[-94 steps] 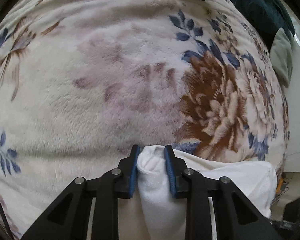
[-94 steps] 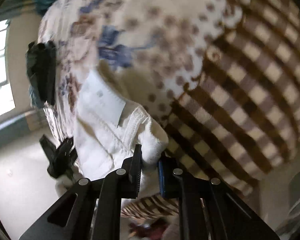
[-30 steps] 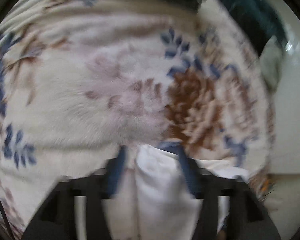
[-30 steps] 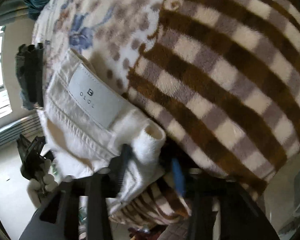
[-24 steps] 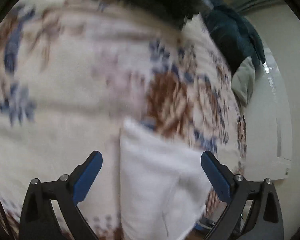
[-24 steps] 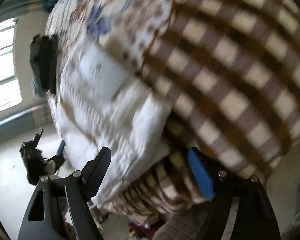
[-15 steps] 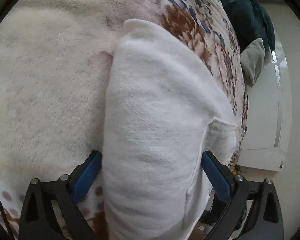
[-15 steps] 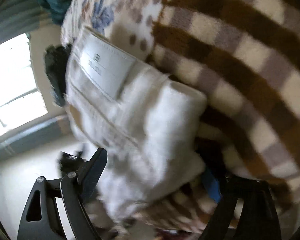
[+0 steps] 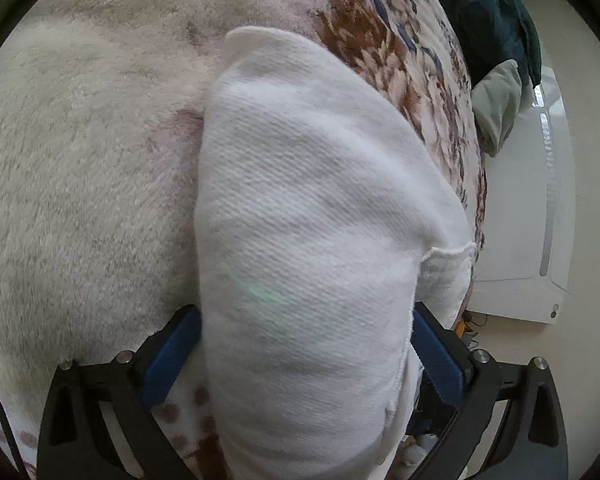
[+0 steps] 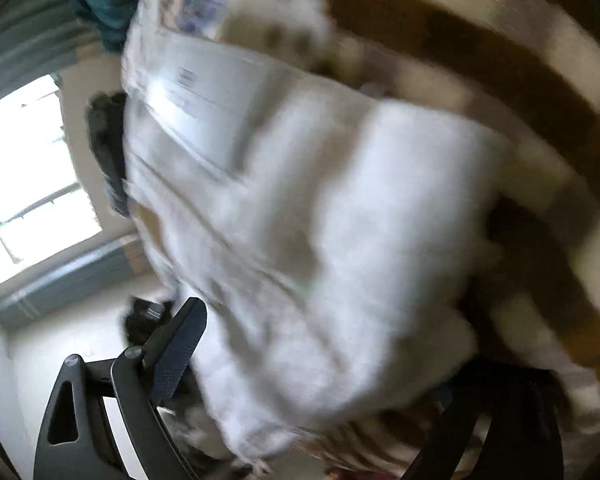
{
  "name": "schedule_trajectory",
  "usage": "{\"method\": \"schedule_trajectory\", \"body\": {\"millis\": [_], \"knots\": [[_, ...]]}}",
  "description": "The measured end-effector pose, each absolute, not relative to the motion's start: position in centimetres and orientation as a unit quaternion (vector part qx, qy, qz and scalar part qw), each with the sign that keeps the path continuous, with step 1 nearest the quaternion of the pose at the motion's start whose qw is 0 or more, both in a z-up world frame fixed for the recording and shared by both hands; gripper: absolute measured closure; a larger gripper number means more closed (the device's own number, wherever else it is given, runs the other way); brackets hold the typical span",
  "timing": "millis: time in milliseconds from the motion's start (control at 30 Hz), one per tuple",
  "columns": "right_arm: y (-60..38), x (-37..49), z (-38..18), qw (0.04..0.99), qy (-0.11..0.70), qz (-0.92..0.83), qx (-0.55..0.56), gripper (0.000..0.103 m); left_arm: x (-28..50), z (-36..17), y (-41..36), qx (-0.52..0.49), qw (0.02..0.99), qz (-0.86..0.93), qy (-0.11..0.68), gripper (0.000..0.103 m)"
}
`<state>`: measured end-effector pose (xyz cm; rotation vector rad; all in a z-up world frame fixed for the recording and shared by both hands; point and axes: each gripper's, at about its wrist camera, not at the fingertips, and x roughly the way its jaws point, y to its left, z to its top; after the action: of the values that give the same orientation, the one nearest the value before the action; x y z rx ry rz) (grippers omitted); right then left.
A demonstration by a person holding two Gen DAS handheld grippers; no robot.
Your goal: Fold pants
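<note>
With the jaws of the left gripper (image 9: 304,354) and right gripper (image 10: 316,364) just spread wide, the folded white pants (image 9: 300,248) are left on the floral blanket (image 9: 80,184), where the fold could be snagged open on withdrawal.

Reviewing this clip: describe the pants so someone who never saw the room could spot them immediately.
Start from the bed, covered by a plush floral blanket with brown and blue blooms. At its near edge lies a folded bundle, the white pants, between the open left gripper's blue pads. It is the only plain white woven fabric there, bearing a rectangular waistband label in the right wrist view.
</note>
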<state>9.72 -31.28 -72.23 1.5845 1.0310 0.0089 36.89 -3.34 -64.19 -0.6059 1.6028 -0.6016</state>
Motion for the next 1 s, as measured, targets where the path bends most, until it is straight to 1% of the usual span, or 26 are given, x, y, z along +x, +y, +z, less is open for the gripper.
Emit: {"method": "schedule_trajectory", "body": {"millis": [67, 133, 167, 200, 233, 300, 333, 400, 500, 667, 733, 1000], "knots": [[-31.1, 9.6, -71.7, 0.596, 0.432, 0.001, 0.677, 0.006, 36.6, -63.8, -3.2, -0.255, 0.623, -0.268, 0.689, 0.002], [-30.4, 9.4, -72.2, 0.609, 0.454, -0.011, 0.65, 0.007, 36.3, -63.3, -3.4, -0.243, 0.637, -0.28, 0.676, 0.016], [-30.3, 9.1, -72.7, 0.612, 0.451, -0.017, 0.65, 0.007, 36.4, -63.1, -3.7, -0.243, 0.641, -0.288, 0.669, 0.03], [-30.3, 8.7, -72.7, 0.608, 0.445, -0.024, 0.657, 0.008, 36.4, -62.8, -3.8, -0.239, 0.646, -0.291, 0.664, 0.034], [-30.2, 8.8, -72.3, 0.605, 0.444, -0.034, 0.66, 0.011, 36.4, -62.4, -3.9, -0.236, 0.649, -0.293, 0.661, 0.037], [-29.2, 8.9, -70.8, 0.62, 0.445, -0.058, 0.644, 0.029, 36.3, -61.8, -4.1, -0.228, 0.656, -0.294, 0.656, 0.047], [-28.7, 8.7, -69.7, 0.633, 0.448, -0.069, 0.628, 0.034, 36.3, -61.3, -4.2, -0.224, 0.66, -0.296, 0.654, 0.048], [-28.1, 8.0, -68.3, 0.647, 0.444, -0.083, 0.614, 0.047, 35.9, -60.2, -4.4, -0.207, 0.668, -0.304, 0.647, 0.054], [-27.1, 7.6, -66.1, 0.66, 0.436, -0.103, 0.603, 0.055, 35.2, -58.6, -4.6, -0.19, 0.677, -0.317, 0.637, 0.057], [-26.6, 6.1, -62.8, 0.671, 0.423, -0.116, 0.598, 0.058, 34.7, -55.9, -3.7, -0.2, 0.671, -0.333, 0.631, 0.059], [-26.9, 5.5, -60.7, 0.68, 0.417, -0.111, 0.593, 0.063, 34.6, -54.6, -3.5, -0.202, 0.673, -0.338, 0.626, 0.06], [-25.3, 8.6, -52.9, 0.723, 0.406, -0.071, 0.554, 0.064, 36.9, -48.8, -1.3, -0.211, 0.689, -0.348, 0.6, 0.06]]}}
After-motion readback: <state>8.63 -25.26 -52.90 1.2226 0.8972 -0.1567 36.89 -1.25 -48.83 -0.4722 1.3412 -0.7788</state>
